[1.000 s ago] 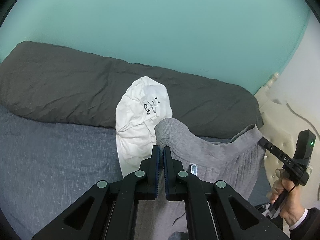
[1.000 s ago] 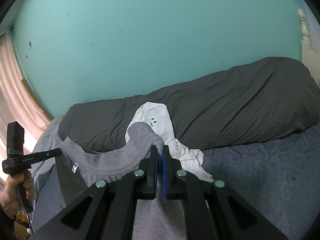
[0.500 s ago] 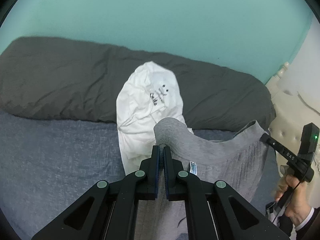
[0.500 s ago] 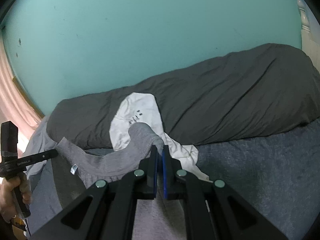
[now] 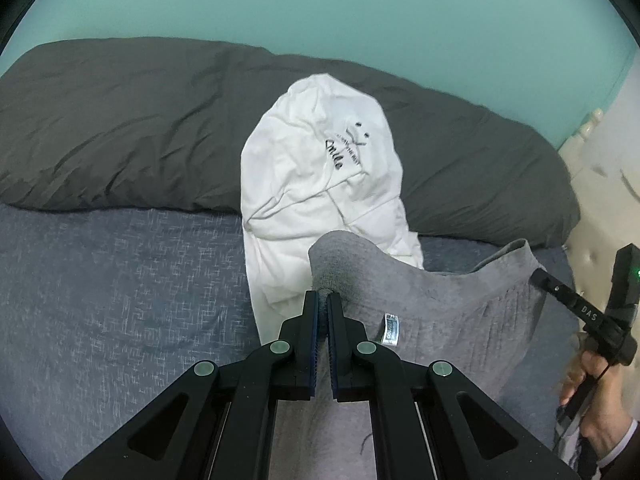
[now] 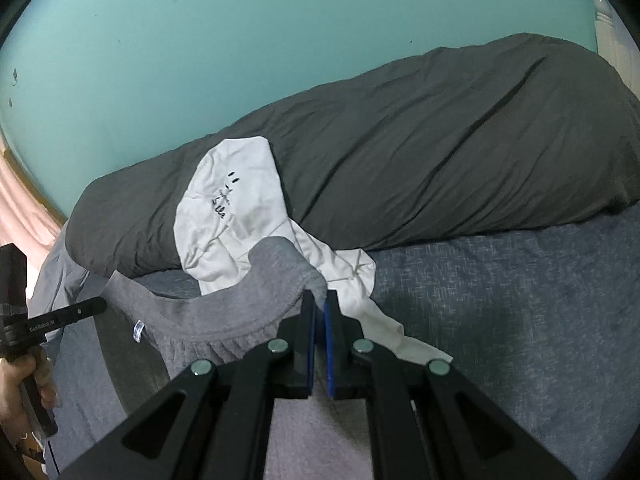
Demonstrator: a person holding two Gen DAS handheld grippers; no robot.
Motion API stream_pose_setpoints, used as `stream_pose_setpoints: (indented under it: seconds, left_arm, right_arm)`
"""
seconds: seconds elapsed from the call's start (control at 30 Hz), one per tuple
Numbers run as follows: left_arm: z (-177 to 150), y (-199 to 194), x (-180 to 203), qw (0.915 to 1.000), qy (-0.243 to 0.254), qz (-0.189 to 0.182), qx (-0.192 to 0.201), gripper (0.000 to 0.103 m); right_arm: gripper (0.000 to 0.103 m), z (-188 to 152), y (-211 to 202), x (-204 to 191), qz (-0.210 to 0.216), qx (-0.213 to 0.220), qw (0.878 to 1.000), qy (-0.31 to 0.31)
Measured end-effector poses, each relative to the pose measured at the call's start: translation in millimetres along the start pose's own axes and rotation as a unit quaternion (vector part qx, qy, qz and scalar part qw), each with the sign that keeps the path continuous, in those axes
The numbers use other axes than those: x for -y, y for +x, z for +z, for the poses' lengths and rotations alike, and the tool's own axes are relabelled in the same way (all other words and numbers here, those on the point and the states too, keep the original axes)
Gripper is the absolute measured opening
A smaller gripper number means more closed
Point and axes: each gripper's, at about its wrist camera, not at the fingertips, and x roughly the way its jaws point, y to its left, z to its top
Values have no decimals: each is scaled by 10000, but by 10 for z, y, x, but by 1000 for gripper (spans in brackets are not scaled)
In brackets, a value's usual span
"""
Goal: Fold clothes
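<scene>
**Grey garment pinched at both ends of its waistband**

In the left wrist view, a dark grey duvet (image 5: 120, 128) fills the upper left over a blue bedsheet (image 5: 112, 300). At centre a white T-shirt (image 5: 320, 176) with black lettering leans against the duvet. Below it, at bottom centre, the left gripper (image 5: 323, 300) is clamped tight on a bunched corner of the grey garment (image 5: 440, 312), whose waistband stretches right to the other gripper, held by a hand (image 5: 596, 412) at the lower right edge.

In the right wrist view, a hand (image 6: 24, 384) at the lower left edge holds the other tool. The grey garment's waistband runs from there to bottom centre, where the right gripper (image 6: 319, 300) is closed on its gathered end. The cloth hangs beneath both grippers, in front of the white T-shirt.
</scene>
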Motion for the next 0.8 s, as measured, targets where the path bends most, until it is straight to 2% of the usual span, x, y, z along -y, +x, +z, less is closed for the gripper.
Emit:
stream_pose_setpoints:
  seconds: [0.37, 0.63, 0.8]
  left_arm:
    - [-41, 383, -9, 9998, 53, 73, -202, 5]
    - [-91, 541, -89, 9989, -139, 41, -453, 7]
    - [-108, 540, -136, 9987, -171, 125, -471, 27]
  right_arm:
    - [4, -127, 329, 137, -155, -214, 9996, 33]
    - [4, -209, 477, 187, -243, -334, 9991, 57]
    - [6, -288, 574, 250, -416, -501, 9976, 234]
